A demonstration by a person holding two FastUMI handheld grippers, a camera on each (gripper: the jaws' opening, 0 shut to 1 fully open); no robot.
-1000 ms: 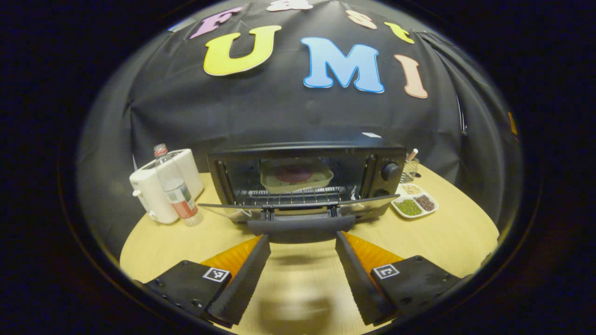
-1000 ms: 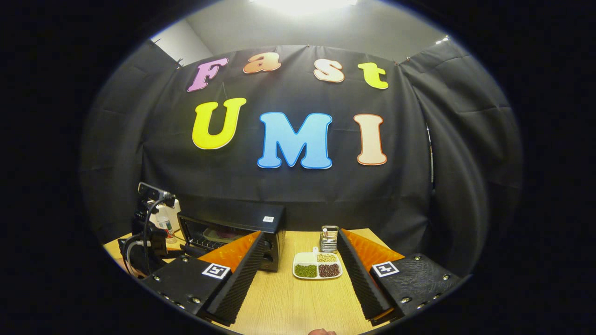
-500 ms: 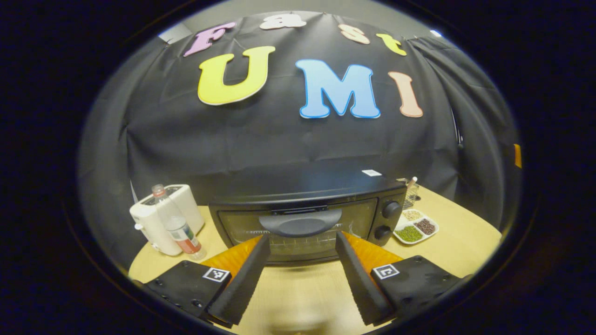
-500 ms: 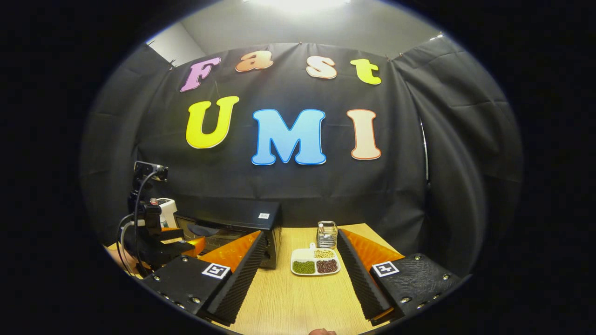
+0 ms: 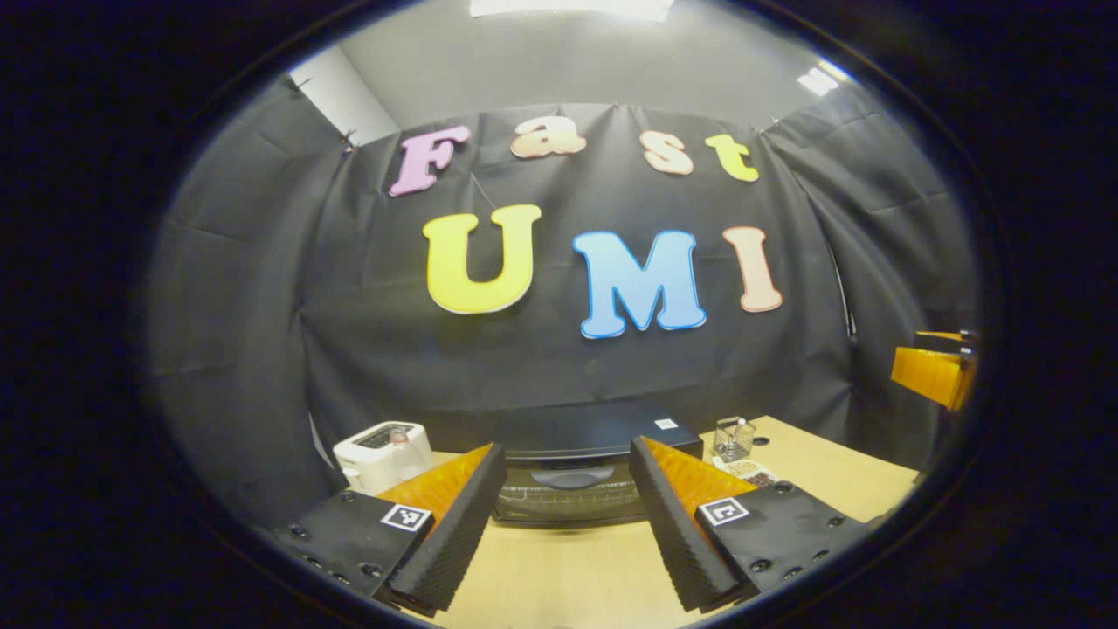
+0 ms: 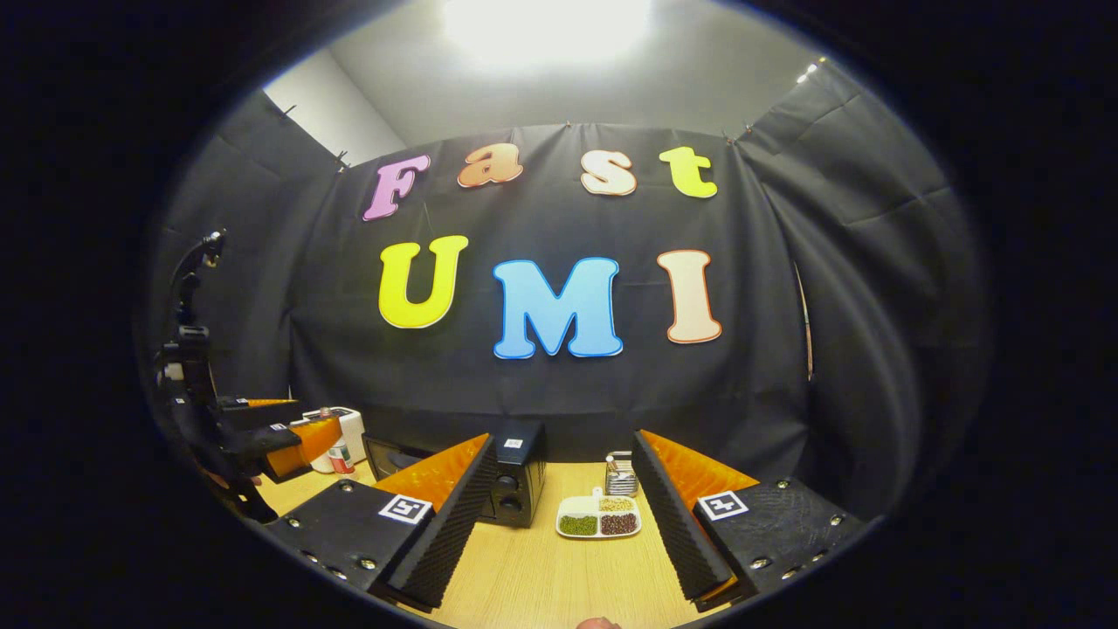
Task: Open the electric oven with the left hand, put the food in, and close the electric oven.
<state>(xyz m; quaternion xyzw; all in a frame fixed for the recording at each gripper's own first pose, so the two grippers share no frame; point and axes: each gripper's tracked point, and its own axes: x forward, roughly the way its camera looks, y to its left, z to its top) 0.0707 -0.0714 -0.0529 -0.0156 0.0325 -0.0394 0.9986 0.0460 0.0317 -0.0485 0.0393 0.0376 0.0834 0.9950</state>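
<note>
We see the closed oven [image 5: 572,479] straight ahead of our left gripper [image 5: 568,524], whose fingers stand apart, empty.

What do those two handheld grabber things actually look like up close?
Each gripper, the left gripper and the right gripper, has two long wedge-shaped fingers with ridged, sawtooth-like inner faces. Each finger sits on a flat block fastened with small screws and carrying a square black-and-white marker. Seen from the side in the right gripper view, the left gripper carries cables and a tall mast.
</note>
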